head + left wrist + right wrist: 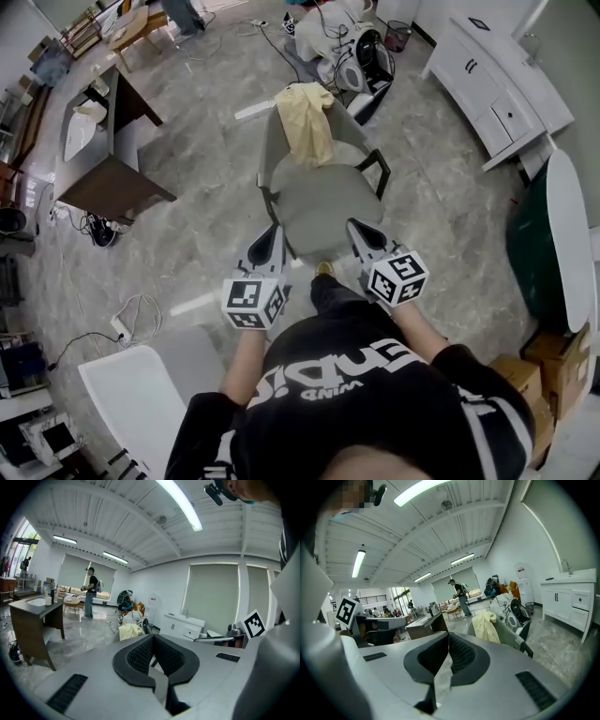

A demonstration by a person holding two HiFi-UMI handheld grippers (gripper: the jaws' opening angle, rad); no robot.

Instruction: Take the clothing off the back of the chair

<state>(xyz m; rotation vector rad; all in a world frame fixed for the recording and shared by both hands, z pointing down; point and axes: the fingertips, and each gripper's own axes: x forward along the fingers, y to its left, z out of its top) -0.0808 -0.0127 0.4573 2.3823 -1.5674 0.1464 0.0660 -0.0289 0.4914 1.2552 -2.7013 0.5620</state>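
A pale yellow garment [309,122] hangs over the back of a grey armchair [323,202] in the middle of the head view. It shows small and far off in the left gripper view [129,631] and beside the chair back [513,637] in the right gripper view [485,626]. My left gripper [274,232] hovers at the near left edge of the seat and my right gripper [355,226] at the near right edge. Both stand short of the garment. The left gripper's jaws [153,637] meet at the tips and the right gripper's jaws [448,637] do too, both shut on nothing.
A dark wooden desk [108,150] stands to the left, and white cabinets [497,80] stand at the upper right. Grey equipment and cables [361,56] lie behind the chair. A white chair [141,394] is at the lower left. A person [90,592] stands far off.
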